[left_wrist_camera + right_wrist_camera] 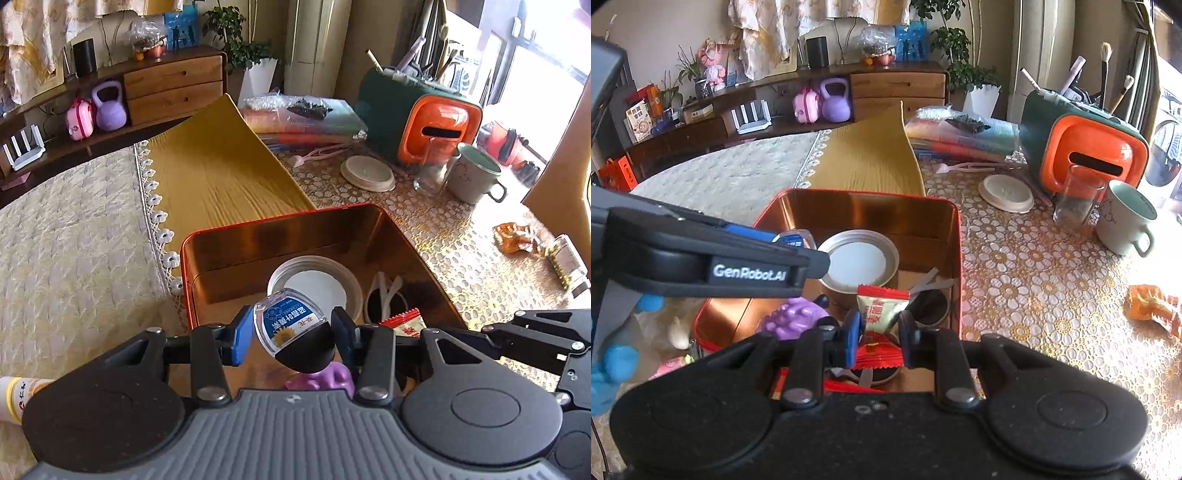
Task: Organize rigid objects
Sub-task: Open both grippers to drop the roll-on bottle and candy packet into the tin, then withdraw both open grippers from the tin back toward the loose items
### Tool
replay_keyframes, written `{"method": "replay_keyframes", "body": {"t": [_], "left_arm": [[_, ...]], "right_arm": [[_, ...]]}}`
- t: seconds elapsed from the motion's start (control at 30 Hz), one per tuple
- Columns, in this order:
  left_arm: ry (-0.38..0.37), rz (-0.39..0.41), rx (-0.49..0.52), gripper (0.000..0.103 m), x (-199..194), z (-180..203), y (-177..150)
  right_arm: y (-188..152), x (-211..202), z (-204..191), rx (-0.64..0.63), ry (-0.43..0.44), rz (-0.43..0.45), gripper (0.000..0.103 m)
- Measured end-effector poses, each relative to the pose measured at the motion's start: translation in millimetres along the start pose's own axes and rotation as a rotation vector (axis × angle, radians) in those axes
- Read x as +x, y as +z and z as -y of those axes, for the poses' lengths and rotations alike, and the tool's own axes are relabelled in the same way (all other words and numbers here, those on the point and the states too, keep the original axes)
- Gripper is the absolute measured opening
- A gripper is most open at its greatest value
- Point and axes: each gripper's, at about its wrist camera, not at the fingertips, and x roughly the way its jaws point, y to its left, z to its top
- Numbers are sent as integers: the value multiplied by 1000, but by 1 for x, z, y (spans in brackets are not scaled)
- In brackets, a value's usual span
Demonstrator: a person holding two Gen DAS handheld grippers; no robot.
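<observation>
Left wrist view has the left gripper [291, 334] clamped on a bottle [293, 332], long axis tilted, above the tin [406, 236] on a lace-patterned table [443, 229]; right wrist view has the right gripper [879, 328] clamped on a sachet [881, 308] upright over the tin's near corner, living-room shelves behind.

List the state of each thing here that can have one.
Left gripper: shut on a small bottle, tilted over the tin.
Right gripper: shut on a snack packet.
Red tin: open, partly filled.
Mug: upright.
Glass: upright.
Round lid: lying flat on the table.
</observation>
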Motion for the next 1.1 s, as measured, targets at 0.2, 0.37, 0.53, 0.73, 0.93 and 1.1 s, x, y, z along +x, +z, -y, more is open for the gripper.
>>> {"method": "replay_keyframes", "body": {"t": [0.2, 0.37, 0.53, 0.73, 0.93, 1.1], "left_arm": [[12, -25, 8, 45, 12, 2, -2], [15, -30, 10, 45, 16, 2, -4], [19, -47, -4, 45, 20, -1, -6], [7, -54, -8, 44, 20, -5, -8], [7, -45, -17, 47, 13, -7, -11], [-4, -21, -13, 54, -1, -8, -14]], "right_arm": [[-3, 8, -1, -6, -2, -13, 21], [-5, 11, 0, -3, -4, -22, 22], [-7, 14, 1, 3, -4, -31, 25], [-9, 13, 5, 38, 4, -33, 30], [-10, 7, 7, 57, 6, -18, 36], [-10, 0, 5, 59, 10, -9, 39]]}}
